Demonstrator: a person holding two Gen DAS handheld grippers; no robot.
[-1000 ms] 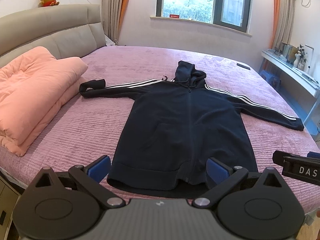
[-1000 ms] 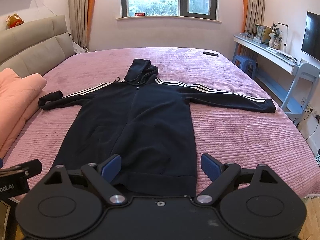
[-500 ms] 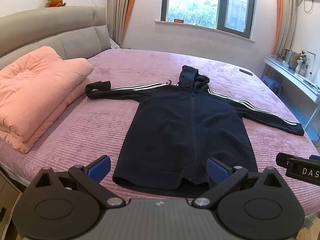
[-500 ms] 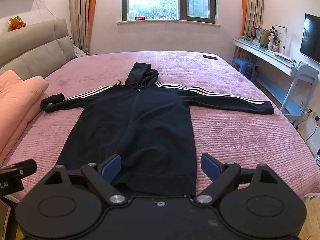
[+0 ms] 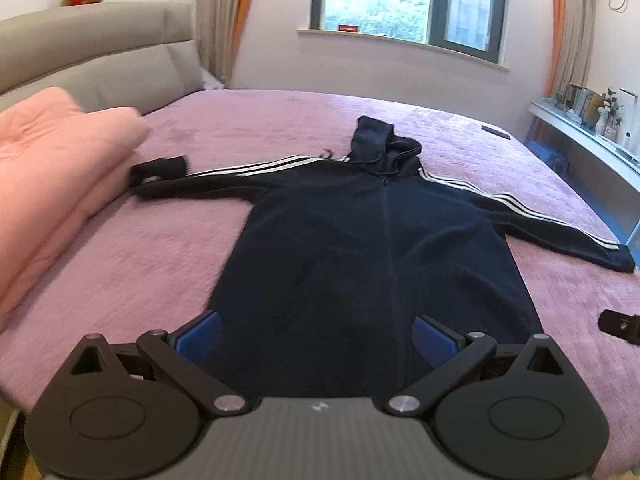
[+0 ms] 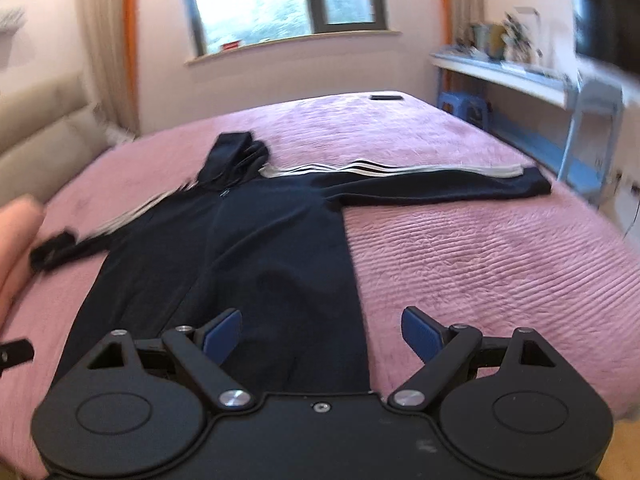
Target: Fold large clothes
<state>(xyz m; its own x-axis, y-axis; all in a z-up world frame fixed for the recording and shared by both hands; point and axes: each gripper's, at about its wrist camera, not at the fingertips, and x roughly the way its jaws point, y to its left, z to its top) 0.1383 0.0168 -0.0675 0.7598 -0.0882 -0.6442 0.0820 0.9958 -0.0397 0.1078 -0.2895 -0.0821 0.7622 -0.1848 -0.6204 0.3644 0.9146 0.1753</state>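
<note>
A long navy hooded jacket with white sleeve stripes lies flat and face up on the pink bed, both sleeves spread out sideways, hood toward the window. My left gripper hovers open over the jacket's hem, slightly left of its zip. The right wrist view shows the same jacket, with my right gripper open above the hem's right corner. Neither gripper holds cloth. The hem's near edge is hidden behind the gripper bodies.
A folded salmon duvet lies at the bed's left, by the grey headboard. A dark phone rests on the bed's far right corner. A white desk and a blue stool stand beside the bed on the right.
Both grippers have moved forward and lower toward the jacket's hem. The right one has also swung, so its view is blurred and tilted. Both stay open.
</note>
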